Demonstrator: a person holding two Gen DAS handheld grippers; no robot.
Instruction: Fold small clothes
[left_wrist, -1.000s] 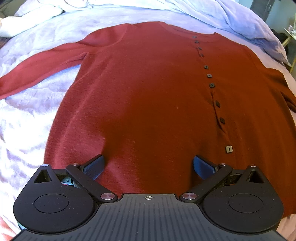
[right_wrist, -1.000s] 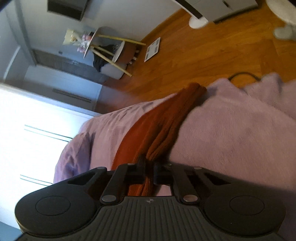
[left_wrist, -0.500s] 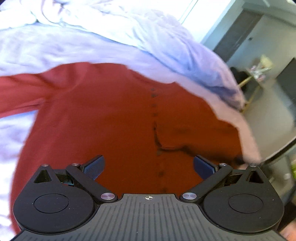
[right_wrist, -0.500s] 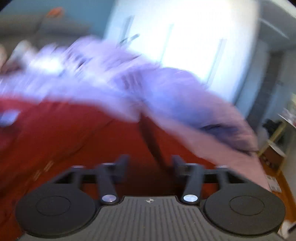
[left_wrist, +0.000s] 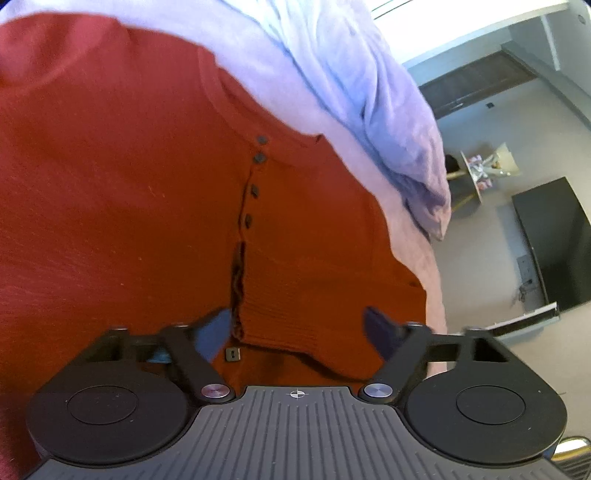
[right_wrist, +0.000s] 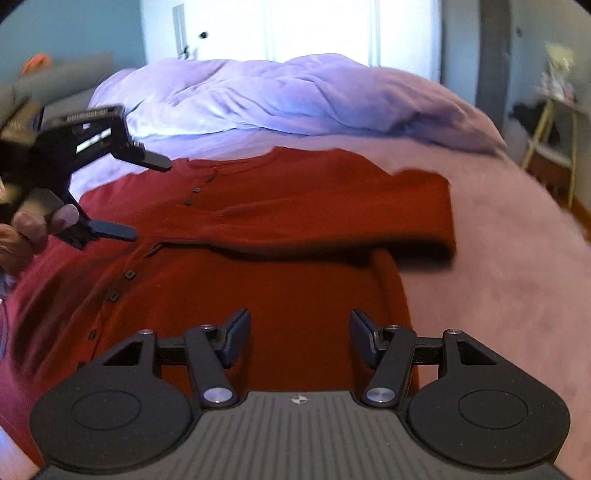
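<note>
**One cardigan on the bed, sleeve folded across**

A single rust-red cardigan (right_wrist: 280, 266) lies flat mid-frame on the lilac bed (right_wrist: 480, 240), one sleeve (right_wrist: 332, 218) folded across its chest, dark buttons down the front. A rumpled duvet (right_wrist: 295, 96) lies behind. Left tongs (left_wrist: 299, 328) are closing over the cuff, not pinching it; right tongs (right_wrist: 299, 338) are spread, empty.

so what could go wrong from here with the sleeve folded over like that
The sleeve lies loose across the cardigan front, its cuff on the button line, so the left gripper, whose jaws are closing around it, may drag it crooked. It could also pinch the chest layer or a button along with the cuff. The fold at the shoulder looks raised and may spring back.
</note>
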